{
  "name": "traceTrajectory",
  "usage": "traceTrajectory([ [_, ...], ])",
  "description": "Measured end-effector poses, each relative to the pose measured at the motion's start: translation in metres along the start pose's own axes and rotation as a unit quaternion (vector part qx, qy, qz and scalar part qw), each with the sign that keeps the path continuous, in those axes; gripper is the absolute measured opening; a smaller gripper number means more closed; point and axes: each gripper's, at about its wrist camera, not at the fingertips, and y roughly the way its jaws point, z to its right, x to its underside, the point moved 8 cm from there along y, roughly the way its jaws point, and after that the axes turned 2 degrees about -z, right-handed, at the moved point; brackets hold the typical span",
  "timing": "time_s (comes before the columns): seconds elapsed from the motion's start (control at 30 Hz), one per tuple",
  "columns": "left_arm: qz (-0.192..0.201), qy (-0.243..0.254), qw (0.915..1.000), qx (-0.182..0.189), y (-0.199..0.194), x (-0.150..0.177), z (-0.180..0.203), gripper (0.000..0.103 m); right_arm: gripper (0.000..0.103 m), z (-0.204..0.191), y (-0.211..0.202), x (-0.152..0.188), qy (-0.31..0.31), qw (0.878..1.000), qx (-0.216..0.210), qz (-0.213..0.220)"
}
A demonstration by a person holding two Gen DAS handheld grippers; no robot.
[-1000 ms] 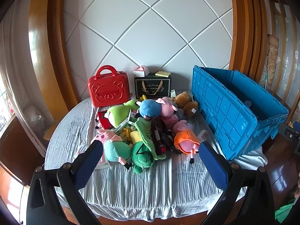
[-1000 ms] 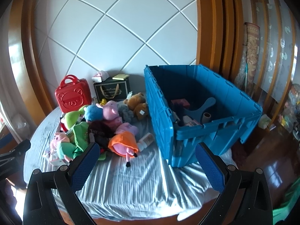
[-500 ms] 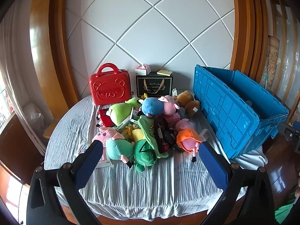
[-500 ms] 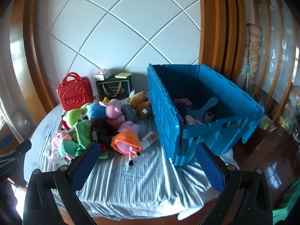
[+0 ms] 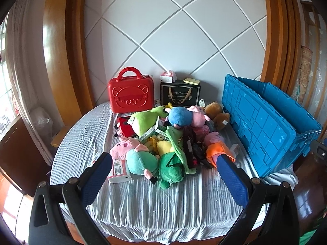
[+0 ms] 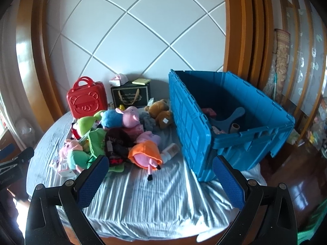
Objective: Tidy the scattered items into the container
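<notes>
A heap of plush toys (image 5: 171, 136) lies mid-bed, among them a pig in an orange dress (image 6: 146, 155), a green dinosaur (image 5: 171, 169) and a brown bear (image 6: 161, 112). To their right stands a big blue crate (image 6: 235, 122) with its lid (image 5: 259, 122) hanging open; a few things lie inside. My left gripper (image 5: 163, 175) hovers open just short of the heap's near edge. The right gripper (image 6: 159, 177) is open too, above the sheet between the pig and the crate. Neither holds anything.
A red bear-face case (image 5: 130, 98) and a black gift bag (image 5: 179, 96) stand against the quilted headboard. A white box (image 5: 118, 171) lies at the heap's left. The grey striped sheet (image 5: 163, 204) drops off at the near edge; wooden floor (image 6: 296, 175) lies right.
Both grippers have moved forward and slightly down toward the bed; the toys and crate look larger. Nothing on the bed has shifted.
</notes>
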Motion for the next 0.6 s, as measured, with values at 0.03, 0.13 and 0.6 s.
traceTrajectory([
  [0.03, -0.003, -0.002, 1.0000, -0.007, 0.005, 0.003, -0.008, 0.103, 0.103, -0.005, 0.004, 0.003, -0.007, 1.000, -0.004, 0.005],
  [0.13, -0.021, -0.003, 0.9997, -0.012, 0.026, 0.015, -0.032, 0.103, 0.103, -0.021, 0.023, 0.014, -0.029, 0.999, 0.001, 0.015],
  [0.6, -0.131, -0.017, 0.9912, -0.007, 0.141, 0.107, -0.112, 0.103, 0.103, -0.040, 0.142, 0.098, -0.015, 0.992, 0.063, -0.109],
])
